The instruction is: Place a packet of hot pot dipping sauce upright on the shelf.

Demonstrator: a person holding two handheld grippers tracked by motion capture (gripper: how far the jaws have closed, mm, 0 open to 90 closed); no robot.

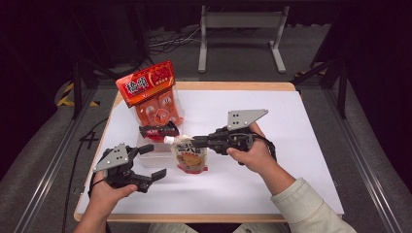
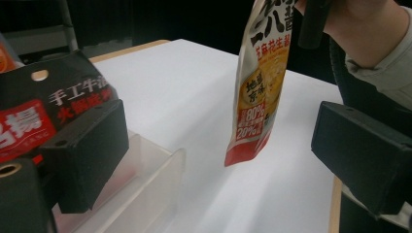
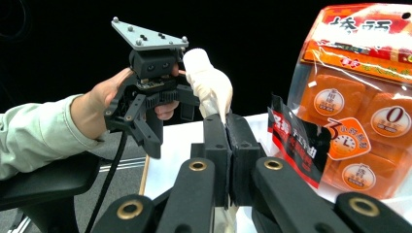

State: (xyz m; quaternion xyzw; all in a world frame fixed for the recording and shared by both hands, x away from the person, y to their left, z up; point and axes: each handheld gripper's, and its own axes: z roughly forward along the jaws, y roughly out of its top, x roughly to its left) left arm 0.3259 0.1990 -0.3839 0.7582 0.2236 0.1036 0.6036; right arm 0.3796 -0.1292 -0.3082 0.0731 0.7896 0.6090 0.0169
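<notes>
Right gripper jaws pinching spouted pouch at its neck, centre frame; left gripper jaws spread, lower left — best keep the pinch firm while carrying the pouch toward the clear tray.

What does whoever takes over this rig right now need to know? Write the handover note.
Right gripper: shut on the spout pouch near its white cap, holding it upright above the table.
Left gripper: open, holding nothing, beside the clear bin.
Orange snack pack and black-red packet stand in the bin.
Done: pouch picked up.
Left: likely place the pouch in the bin, then release.
</notes>
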